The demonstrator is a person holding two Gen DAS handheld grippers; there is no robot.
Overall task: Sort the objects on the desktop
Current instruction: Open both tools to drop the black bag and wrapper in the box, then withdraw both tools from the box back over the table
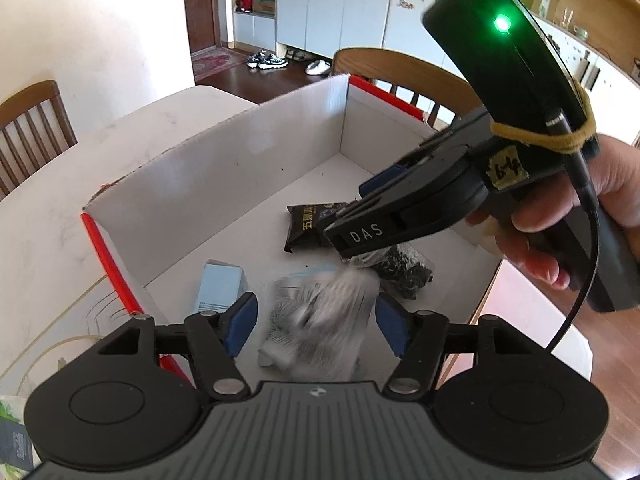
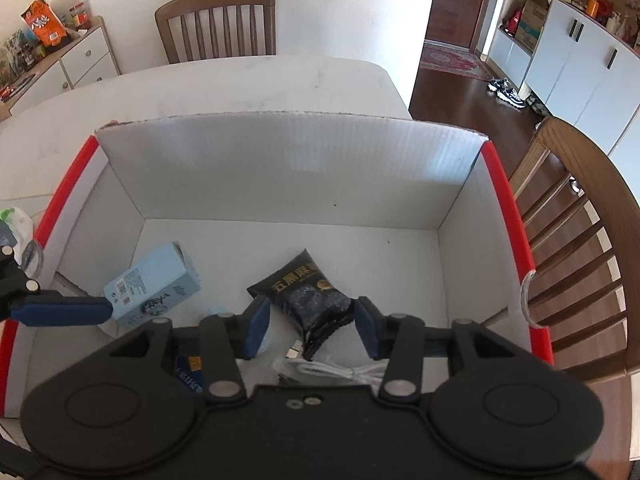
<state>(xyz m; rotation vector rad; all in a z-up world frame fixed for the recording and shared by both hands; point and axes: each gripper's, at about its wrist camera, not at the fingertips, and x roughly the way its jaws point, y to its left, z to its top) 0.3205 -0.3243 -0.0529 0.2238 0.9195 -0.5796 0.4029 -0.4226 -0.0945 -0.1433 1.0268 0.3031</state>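
Note:
A white cardboard box with red rims (image 1: 224, 184) (image 2: 280, 168) stands on the table. Inside lie a black snack packet (image 1: 306, 224) (image 2: 308, 296), a light blue carton (image 1: 220, 286) (image 2: 154, 284), a dark bag (image 1: 408, 270) and a white cable (image 2: 340, 372). My left gripper (image 1: 316, 322) is open over the box; a blurred grey-white packet (image 1: 320, 316) sits between and below its pads, apparently loose. My right gripper (image 2: 312, 326) (image 1: 352, 236) is open and empty above the black packet. A left fingertip (image 2: 60, 310) shows beside the carton.
Wooden chairs (image 1: 36, 128) (image 2: 216, 24) (image 2: 580, 248) stand around the white table (image 2: 240, 88). A green-white packet (image 2: 14, 220) lies on the table left of the box. A sideboard with snacks (image 2: 60, 52) stands at the far left.

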